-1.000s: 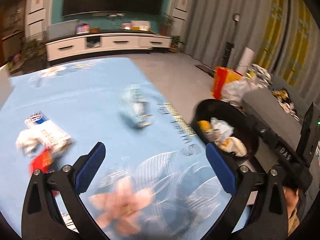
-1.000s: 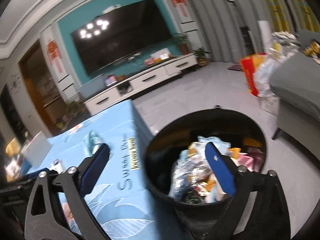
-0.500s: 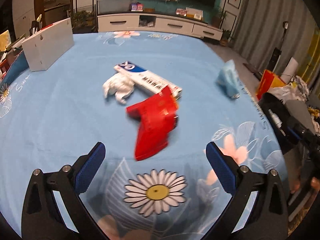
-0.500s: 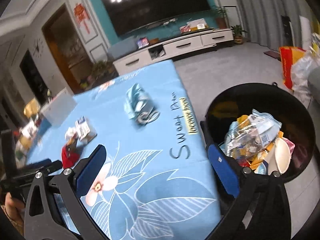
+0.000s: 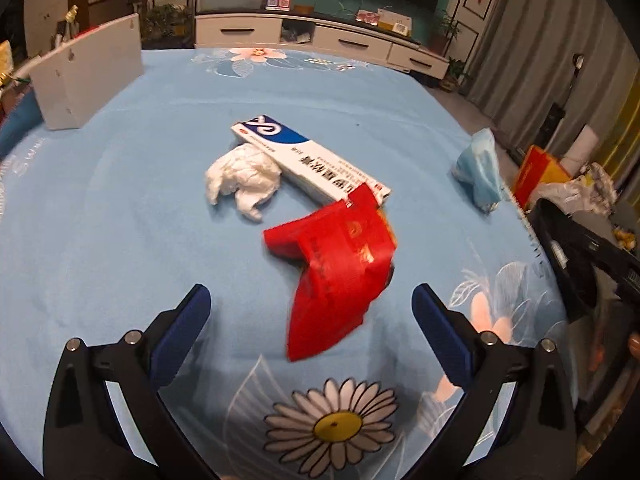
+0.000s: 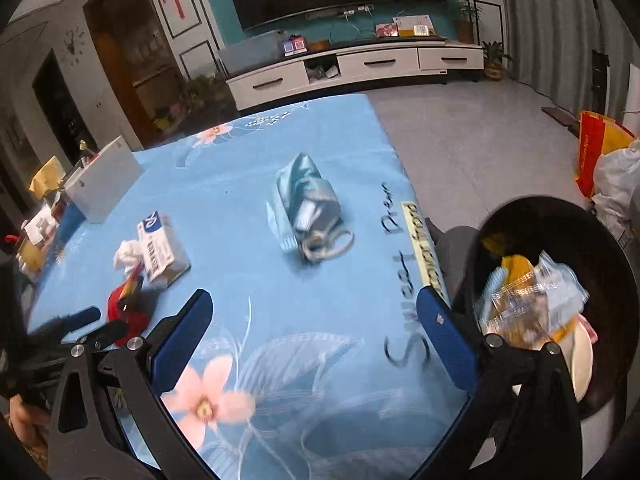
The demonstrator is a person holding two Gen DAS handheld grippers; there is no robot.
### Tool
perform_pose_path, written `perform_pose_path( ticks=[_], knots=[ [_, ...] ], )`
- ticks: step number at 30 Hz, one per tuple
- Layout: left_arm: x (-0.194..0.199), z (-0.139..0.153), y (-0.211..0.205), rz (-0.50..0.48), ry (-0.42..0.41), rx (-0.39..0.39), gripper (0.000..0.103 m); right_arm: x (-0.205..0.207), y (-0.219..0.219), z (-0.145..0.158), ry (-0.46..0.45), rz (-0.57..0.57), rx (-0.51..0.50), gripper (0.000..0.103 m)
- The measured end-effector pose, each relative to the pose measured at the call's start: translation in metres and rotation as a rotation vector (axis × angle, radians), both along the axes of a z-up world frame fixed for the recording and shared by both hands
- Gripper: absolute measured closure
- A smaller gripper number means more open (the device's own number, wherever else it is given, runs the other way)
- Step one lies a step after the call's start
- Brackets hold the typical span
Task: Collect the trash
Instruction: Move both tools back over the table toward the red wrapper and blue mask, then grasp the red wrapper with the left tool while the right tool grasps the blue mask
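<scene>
A red wrapper point(image 5: 340, 272) lies on the blue floral tablecloth point(image 5: 120, 220) just ahead of my open, empty left gripper point(image 5: 308, 312). Behind it lie a white and blue box point(image 5: 308, 160) and a crumpled white tissue point(image 5: 244, 180). A blue face mask point(image 5: 480, 172) sits near the table's right edge. In the right wrist view the mask point(image 6: 304, 208) lies ahead of my open, empty right gripper point(image 6: 316, 320). The black trash bin point(image 6: 616, 280), with trash in it, stands right of the table. The red wrapper point(image 6: 124, 308), box point(image 6: 162, 248) and tissue point(image 6: 126, 252) are at the left.
A white carton point(image 5: 88, 76) stands at the table's far left. A TV cabinet point(image 5: 320, 40) lines the back wall. Red and white bags point(image 5: 560, 180) sit on the floor beyond the bin. My left gripper point(image 6: 76, 328) shows at the left of the right wrist view.
My left gripper swung from the bin side to the table's middle and closed in on the red wrapper. My right gripper moved from over the bin to over the table, facing the mask.
</scene>
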State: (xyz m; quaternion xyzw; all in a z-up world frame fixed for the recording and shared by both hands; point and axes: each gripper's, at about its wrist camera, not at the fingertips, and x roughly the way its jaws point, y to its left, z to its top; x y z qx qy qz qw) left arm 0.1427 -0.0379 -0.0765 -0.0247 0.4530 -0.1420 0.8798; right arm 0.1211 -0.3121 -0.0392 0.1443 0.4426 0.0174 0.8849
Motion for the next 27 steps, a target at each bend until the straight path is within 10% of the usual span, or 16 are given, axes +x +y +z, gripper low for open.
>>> perform_pose_path(
  ticks=[6,10,16,18,27],
  knots=[
    [0.010,0.001,0.004,-0.004,-0.019,-0.055,0.008,0.043,0.008,-0.013,0.027,-0.026,-0.032,0.003],
    [0.017,-0.003,0.008,-0.011,0.001,-0.072,0.054,0.065,0.018,-0.019,0.033,-0.021,-0.061,0.012],
    [0.017,-0.005,0.017,-0.006,-0.004,-0.101,0.075,0.085,0.026,-0.034,0.096,-0.012,-0.124,0.055],
    [0.016,-0.004,0.019,-0.008,-0.009,-0.112,0.076,0.082,0.027,-0.036,0.099,0.000,-0.128,0.078],
    [0.000,0.011,0.018,-0.025,-0.042,-0.144,0.077,0.020,0.022,0.000,-0.013,0.032,-0.046,0.086]
  ],
)
